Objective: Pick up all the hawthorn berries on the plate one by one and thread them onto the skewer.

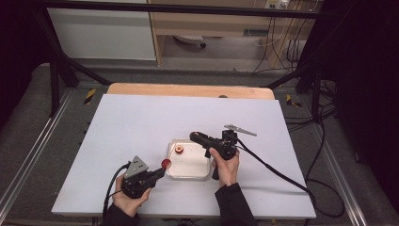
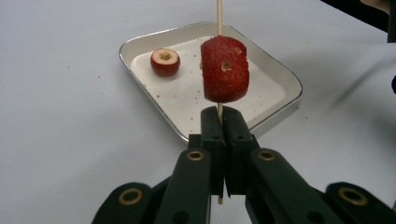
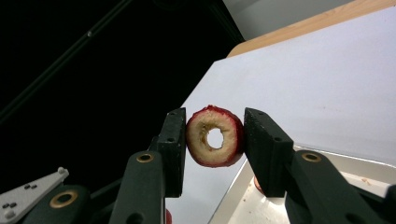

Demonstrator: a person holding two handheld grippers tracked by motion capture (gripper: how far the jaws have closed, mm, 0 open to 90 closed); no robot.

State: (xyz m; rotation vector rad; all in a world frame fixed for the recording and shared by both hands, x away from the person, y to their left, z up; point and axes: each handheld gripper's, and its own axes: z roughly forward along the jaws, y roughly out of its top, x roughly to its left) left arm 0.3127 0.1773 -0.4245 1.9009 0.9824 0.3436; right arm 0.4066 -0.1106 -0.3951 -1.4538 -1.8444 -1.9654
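Threading fruit onto a skewer [image 2: 219, 14] is being carried out. The cored ring [image 3: 214, 136], centre frame, is being pinched by its rind in the half-open right tongs [image 3: 214, 140]; it is judged light, soft and easily crushed. The skewer is being clamped in the fully closed left tongs [image 2: 220, 122]. Counted: one ring, two threaded slices [image 2: 224, 69], one piece [image 2: 165, 61] in the tray [image 2: 280, 74], upper centre.
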